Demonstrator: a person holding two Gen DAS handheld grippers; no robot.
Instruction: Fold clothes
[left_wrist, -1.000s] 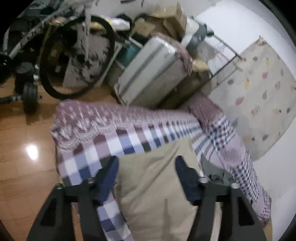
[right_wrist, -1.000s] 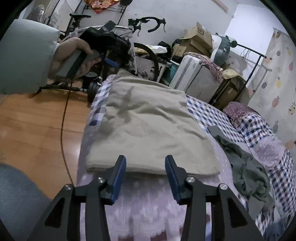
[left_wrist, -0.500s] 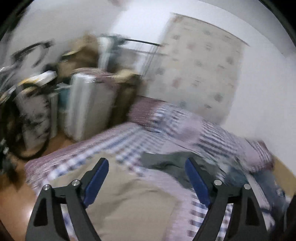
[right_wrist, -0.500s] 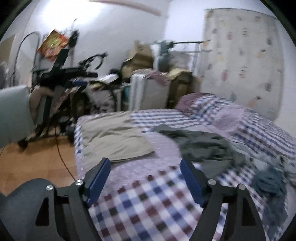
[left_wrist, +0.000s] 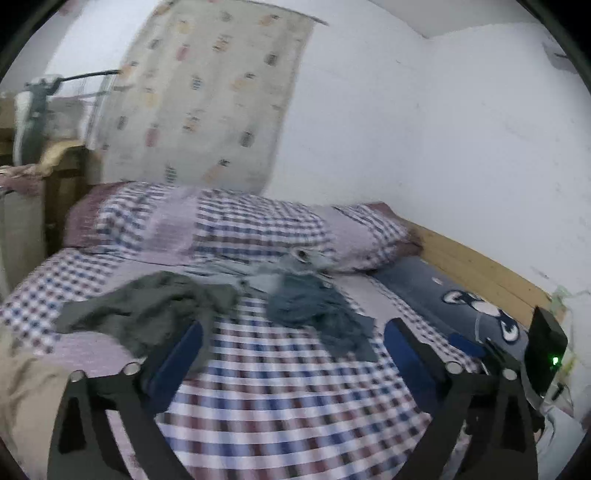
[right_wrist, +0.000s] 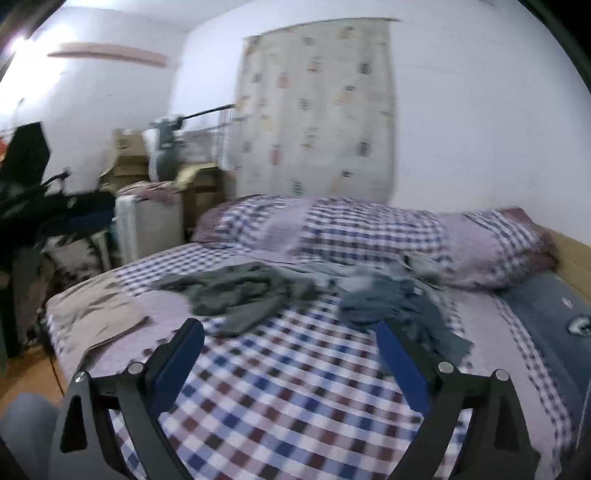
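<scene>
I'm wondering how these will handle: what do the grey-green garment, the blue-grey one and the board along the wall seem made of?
Grey-green garment: soft matte woven cloth, probably cotton, it lies crumpled. Blue-grey garment: similar limp fabric, blurred. Board: pale wood, faint grain lines, low sheen.

Bare checked bedsheet (right_wrist: 295, 387) ahead, grey-green garment (right_wrist: 243, 291) and blue garment (right_wrist: 391, 302) beyond

My left gripper (left_wrist: 293, 345) spread wide, empty, above checked bedsheet (left_wrist: 280, 398). Crumpled olive garment (left_wrist: 147, 306) beside left finger; blue-grey garment (left_wrist: 314, 306) ahead. Folded tan cloth (left_wrist: 22, 387) at left edge. Pillows (left_wrist: 229, 229) behind.
</scene>
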